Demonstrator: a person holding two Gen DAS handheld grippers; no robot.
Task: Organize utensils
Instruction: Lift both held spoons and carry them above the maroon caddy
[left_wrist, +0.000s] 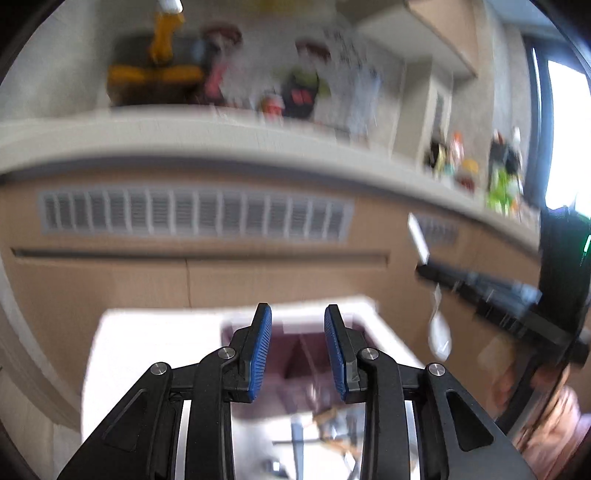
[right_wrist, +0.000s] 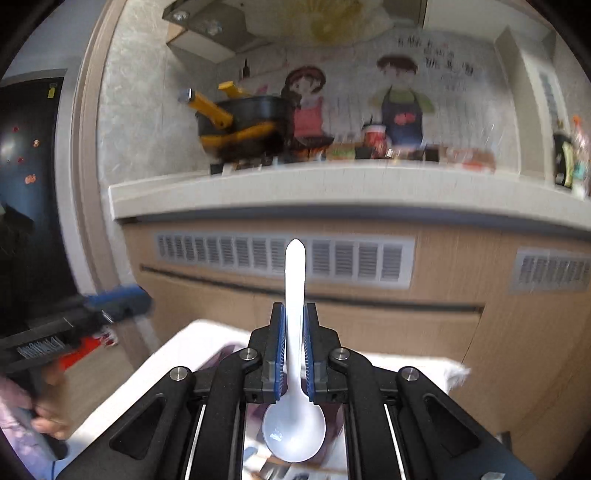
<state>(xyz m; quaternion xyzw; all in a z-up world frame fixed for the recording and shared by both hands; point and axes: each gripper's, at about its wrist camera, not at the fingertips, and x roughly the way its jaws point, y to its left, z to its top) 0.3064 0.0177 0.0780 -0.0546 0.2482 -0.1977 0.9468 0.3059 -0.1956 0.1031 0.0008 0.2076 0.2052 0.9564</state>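
Observation:
My right gripper (right_wrist: 294, 311) is shut on a white plastic spoon (right_wrist: 294, 273). The handle sticks up past the fingertips and the bowl (right_wrist: 293, 430) hangs below the pads. In the left wrist view the same spoon (left_wrist: 439, 334) dangles from the right gripper (left_wrist: 428, 267) at the far right. My left gripper (left_wrist: 298, 314) is open, nothing between its blue pads (left_wrist: 263, 350). It appears blurred at the left edge of the right wrist view (right_wrist: 122, 299). Below both grippers a white tray (left_wrist: 147, 350) holds a dark purple compartment (left_wrist: 295, 354). Blurred utensils (left_wrist: 332, 424) lie nearer the camera.
A pale counter edge (right_wrist: 295, 184) runs across ahead, above wooden cabinet fronts with a vent grille (right_wrist: 362, 258). A black pot with yellow handles (right_wrist: 240, 118) and small bottles (right_wrist: 373, 136) stand on the counter. A dark fridge door (right_wrist: 29, 184) is at left. A person's hand (right_wrist: 48, 417) holds the left gripper.

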